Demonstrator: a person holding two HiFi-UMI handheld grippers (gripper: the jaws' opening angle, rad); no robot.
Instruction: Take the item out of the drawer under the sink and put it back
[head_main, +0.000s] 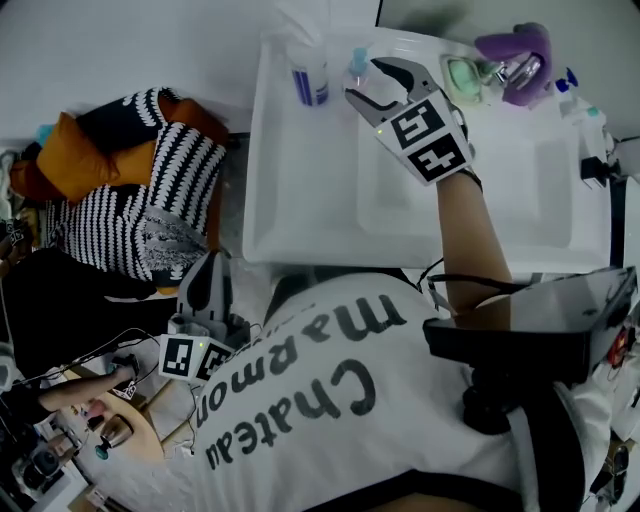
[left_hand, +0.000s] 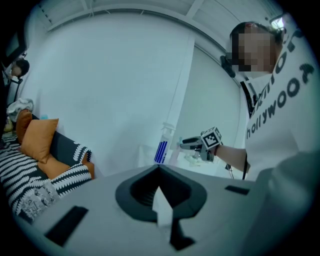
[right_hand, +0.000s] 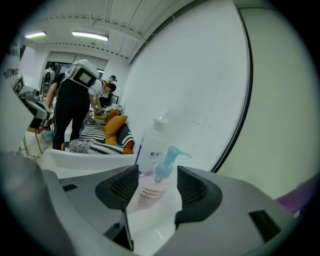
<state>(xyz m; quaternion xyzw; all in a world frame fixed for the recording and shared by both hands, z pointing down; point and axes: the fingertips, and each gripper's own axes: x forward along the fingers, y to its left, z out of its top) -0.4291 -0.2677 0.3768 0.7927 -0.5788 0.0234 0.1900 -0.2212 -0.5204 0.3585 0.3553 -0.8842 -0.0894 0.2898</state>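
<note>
My right gripper (head_main: 362, 80) hangs open over the back of the white sink (head_main: 265, 200). Straight ahead of it stands a small pinkish bottle with a blue pump (right_hand: 156, 182), which is not gripped. Behind that is a taller white pump bottle with blue stripes (head_main: 310, 78). In its own view the right gripper (right_hand: 157, 172) has a wide gap between its jaws. My left gripper (head_main: 208, 268) is low at the left, below the sink's front edge, shut and empty. Its tips (left_hand: 159, 169) meet and point toward the wall. The drawer under the sink is hidden by the person's shirt.
A green soap dish (head_main: 462, 72), a purple object (head_main: 520, 50) and spray bottles (head_main: 588, 115) line the sink's right back. Orange (head_main: 68, 155) and striped cushions (head_main: 170, 190) lie to the left. Another person (right_hand: 75, 105) stands far off in the room.
</note>
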